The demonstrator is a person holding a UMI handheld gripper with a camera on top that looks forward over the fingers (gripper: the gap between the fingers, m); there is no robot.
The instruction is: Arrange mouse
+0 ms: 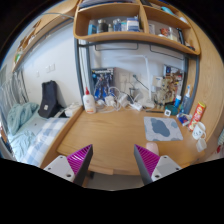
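Observation:
My gripper [112,162] is open, its two magenta pads [78,160] wide apart, with nothing between them. It hovers above the near edge of a wooden desk [110,135]. A blue-grey mouse mat [161,128] lies on the desk, ahead and to the right of the fingers. A small dark thing [167,114] at the mat's far edge may be the mouse; I cannot tell for sure.
A white bottle with a red cap [88,101] stands at the desk's back left. Cables and clutter [135,96] line the back wall. Wooden shelves [135,22] hang above. A bed with a black bag [49,100] is to the left. Small items [197,118] crowd the desk's right end.

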